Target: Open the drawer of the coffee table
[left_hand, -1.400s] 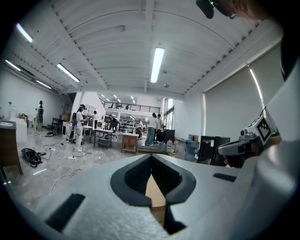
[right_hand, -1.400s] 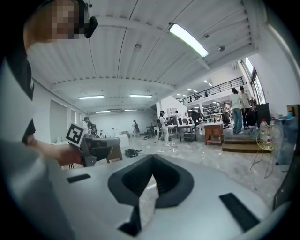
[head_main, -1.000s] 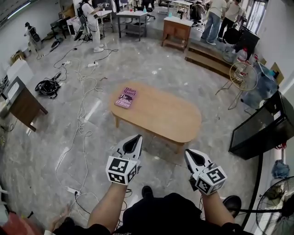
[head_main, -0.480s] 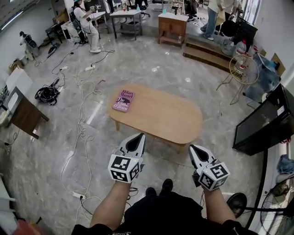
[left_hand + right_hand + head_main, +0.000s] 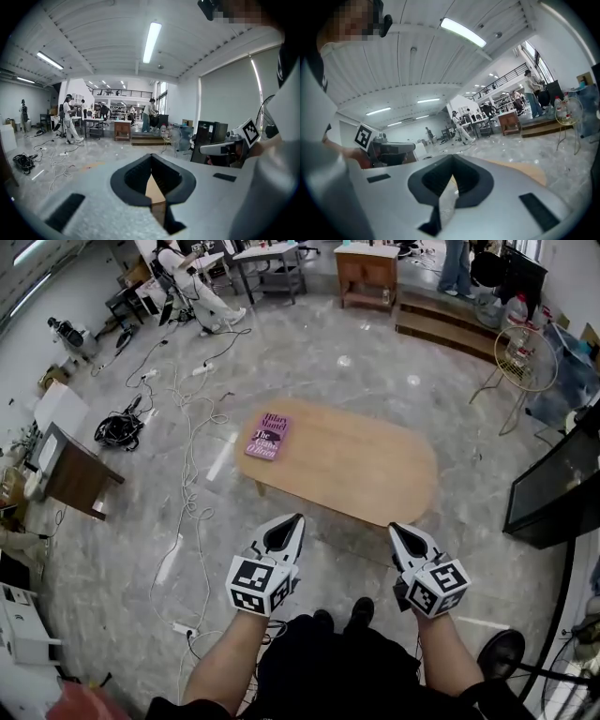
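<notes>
You're facing a coffee table [image 5: 366, 465] showing plain light tan wood. The book [image 5: 269, 436] is showing a purple cover with white lettering. You're holding the left gripper [image 5: 296, 518] and right gripper [image 5: 395, 528], pale grey with black pads, each wearing black-and-white square markers. The floor [image 5: 309, 362] is showing glossy grey marbling.

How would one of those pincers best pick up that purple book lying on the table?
The purple book lies flat near one end of the coffee table, so only its thin edges offer a pinch. Probably take the edge closest to that end's rim, coming in low from that side.
</notes>
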Action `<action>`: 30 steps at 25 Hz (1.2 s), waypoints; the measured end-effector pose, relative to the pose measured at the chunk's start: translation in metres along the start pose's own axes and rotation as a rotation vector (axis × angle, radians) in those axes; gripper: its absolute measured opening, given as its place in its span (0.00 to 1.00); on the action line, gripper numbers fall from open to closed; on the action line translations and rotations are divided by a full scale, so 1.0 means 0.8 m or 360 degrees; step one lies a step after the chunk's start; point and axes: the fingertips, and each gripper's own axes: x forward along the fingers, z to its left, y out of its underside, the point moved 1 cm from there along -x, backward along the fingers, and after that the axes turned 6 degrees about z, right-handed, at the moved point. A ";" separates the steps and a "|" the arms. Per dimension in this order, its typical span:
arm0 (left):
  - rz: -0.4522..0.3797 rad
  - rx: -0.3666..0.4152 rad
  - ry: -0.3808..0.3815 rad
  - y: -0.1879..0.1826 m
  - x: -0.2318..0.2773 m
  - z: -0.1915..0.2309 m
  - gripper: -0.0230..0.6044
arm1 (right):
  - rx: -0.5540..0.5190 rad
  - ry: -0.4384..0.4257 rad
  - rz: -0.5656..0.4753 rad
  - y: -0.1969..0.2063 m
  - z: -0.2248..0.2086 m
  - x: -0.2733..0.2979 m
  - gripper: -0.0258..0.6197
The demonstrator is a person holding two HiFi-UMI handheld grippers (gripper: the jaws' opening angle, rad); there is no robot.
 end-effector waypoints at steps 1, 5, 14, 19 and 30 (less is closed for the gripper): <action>0.0007 -0.0010 -0.0008 0.004 0.003 0.005 0.05 | 0.0011 -0.0013 0.0012 0.004 0.002 0.007 0.05; 0.0020 -0.0079 -0.0018 0.022 0.017 0.031 0.05 | 0.0007 -0.0028 0.0087 0.016 0.009 0.034 0.05; 0.0075 0.0008 0.0156 0.067 0.029 0.159 0.05 | 0.0012 0.0204 0.0159 0.037 0.059 0.131 0.05; 0.0101 0.0097 0.0317 0.081 0.013 0.228 0.05 | 0.0121 0.0304 0.0157 0.050 0.122 0.191 0.05; 0.0211 -0.0043 0.0535 0.130 0.039 0.248 0.05 | 0.0187 0.0473 0.0253 0.094 0.146 0.224 0.05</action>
